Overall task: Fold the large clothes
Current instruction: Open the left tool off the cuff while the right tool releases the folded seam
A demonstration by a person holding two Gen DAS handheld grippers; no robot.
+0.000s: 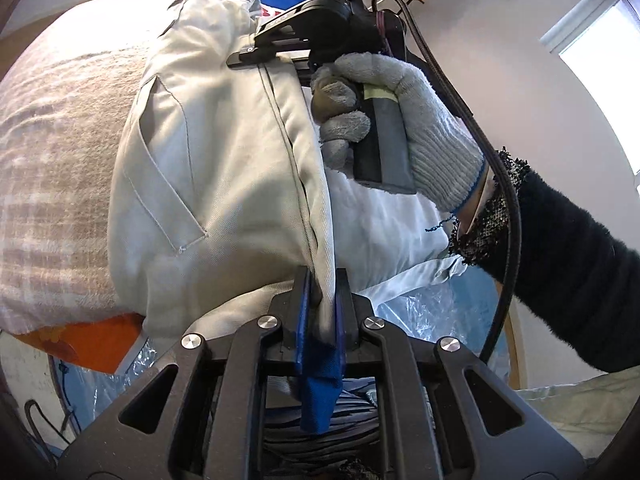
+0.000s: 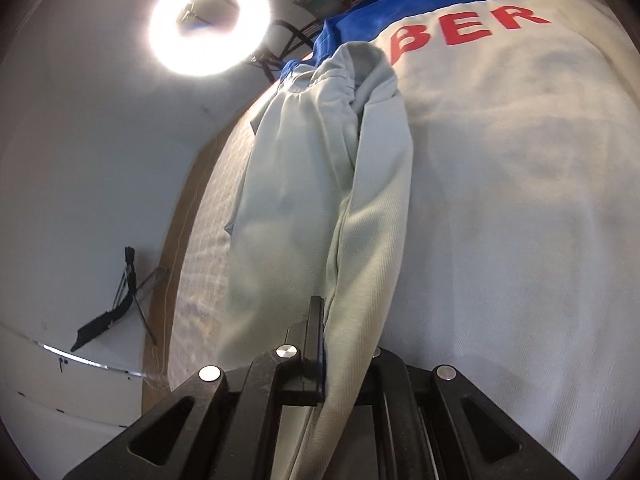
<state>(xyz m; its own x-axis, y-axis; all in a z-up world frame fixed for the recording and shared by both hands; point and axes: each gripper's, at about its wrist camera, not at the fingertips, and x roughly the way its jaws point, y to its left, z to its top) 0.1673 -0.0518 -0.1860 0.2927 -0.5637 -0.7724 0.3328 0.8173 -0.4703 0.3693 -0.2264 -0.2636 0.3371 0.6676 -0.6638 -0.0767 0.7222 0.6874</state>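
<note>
A pale grey garment (image 1: pixel 224 160) with a stitched pocket and a long seam hangs stretched between both grippers. At the bottom of the left wrist view my left gripper (image 1: pixel 322 280) is shut on its near edge, the cloth pinched between blue pads. My right gripper (image 1: pixel 240 57), held by a gloved hand (image 1: pixel 420 120), is clamped on the far edge. In the right wrist view the garment (image 2: pixel 304 184) runs folded lengthwise away from my right gripper (image 2: pixel 340 312). The cloth covers its right finger, and only the left finger (image 2: pixel 316 332) shows.
A white sweatshirt (image 2: pixel 520 160) with red letters and a blue part lies under and beside the garment. A beige woven blanket (image 1: pixel 60 160) covers the surface. An orange item (image 1: pixel 92 340) and clear plastic (image 1: pixel 420 312) sit near the left gripper. A ring light (image 2: pixel 208 20) and a stand (image 2: pixel 120 300) are at the left.
</note>
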